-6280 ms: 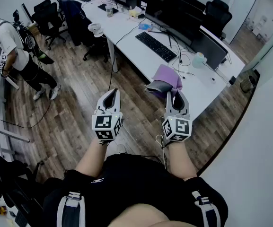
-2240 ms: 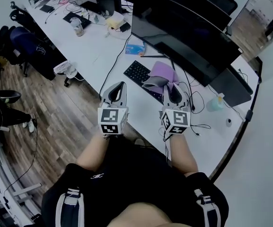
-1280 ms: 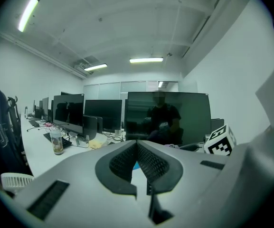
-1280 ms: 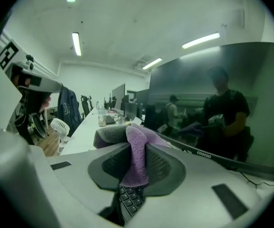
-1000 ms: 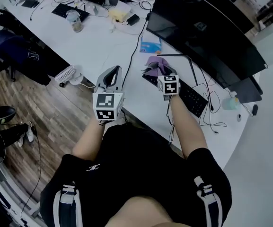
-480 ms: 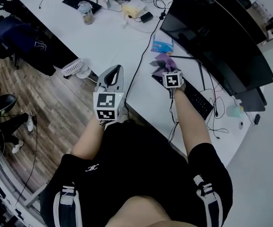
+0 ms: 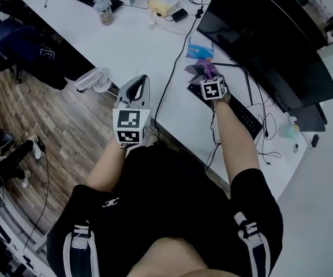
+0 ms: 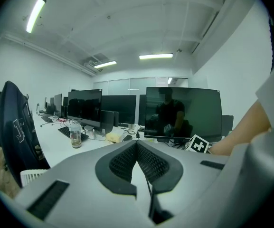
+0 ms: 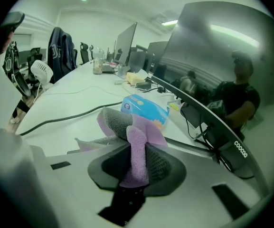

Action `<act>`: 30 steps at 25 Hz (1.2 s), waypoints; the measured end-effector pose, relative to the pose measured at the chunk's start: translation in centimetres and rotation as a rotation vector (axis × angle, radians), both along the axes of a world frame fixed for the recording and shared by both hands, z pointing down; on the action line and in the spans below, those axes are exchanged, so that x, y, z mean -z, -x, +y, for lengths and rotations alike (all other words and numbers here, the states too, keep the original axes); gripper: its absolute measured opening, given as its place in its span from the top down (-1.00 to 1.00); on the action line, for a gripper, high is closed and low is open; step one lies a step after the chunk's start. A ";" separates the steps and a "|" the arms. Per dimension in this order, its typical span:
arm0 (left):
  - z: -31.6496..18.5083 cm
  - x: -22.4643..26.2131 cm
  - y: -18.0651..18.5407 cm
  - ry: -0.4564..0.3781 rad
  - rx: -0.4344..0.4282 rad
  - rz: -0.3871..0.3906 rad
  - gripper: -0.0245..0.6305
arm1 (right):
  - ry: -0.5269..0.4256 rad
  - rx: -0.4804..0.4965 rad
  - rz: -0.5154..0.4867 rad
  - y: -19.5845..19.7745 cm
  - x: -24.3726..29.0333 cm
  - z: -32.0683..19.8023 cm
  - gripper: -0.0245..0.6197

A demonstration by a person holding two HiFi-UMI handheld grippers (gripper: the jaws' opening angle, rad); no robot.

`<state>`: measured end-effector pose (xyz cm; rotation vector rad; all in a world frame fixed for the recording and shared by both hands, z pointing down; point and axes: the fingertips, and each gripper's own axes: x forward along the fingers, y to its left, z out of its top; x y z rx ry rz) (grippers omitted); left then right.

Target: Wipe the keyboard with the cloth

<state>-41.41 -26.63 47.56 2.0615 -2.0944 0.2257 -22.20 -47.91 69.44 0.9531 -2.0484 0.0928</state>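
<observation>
Clamped on purple cloth with right gripper fingers, over keyboard's left end, bare keys rightward. Shut empty on left gripper, at surface edge left of keyboard

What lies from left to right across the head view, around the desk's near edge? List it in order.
Jacket-draped chair → white fan → left gripper, shut and empty → right gripper clamping the cloth → pale green container.

Black T-shirt and black shorts with white side stripes; the pale grey left gripper and right gripper each bear a black-and-white marker cube.
</observation>
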 end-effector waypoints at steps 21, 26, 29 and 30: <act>0.7 0.3 0.0 -0.014 -0.047 -0.009 0.89 | 0.030 0.014 0.016 1.1 -1.1 6.2 0.65; 0.5 0.6 -0.9 -0.018 -0.072 -0.011 0.89 | 0.027 0.001 0.013 1.1 -1.1 7.1 0.65; 0.5 0.8 -1.7 -0.020 -0.092 -0.014 0.89 | 0.025 -0.010 0.020 0.5 -1.2 7.3 0.64; 0.4 0.9 -2.0 -0.022 -0.100 -0.016 0.89 | 0.025 -0.015 0.017 0.2 -1.1 7.4 0.64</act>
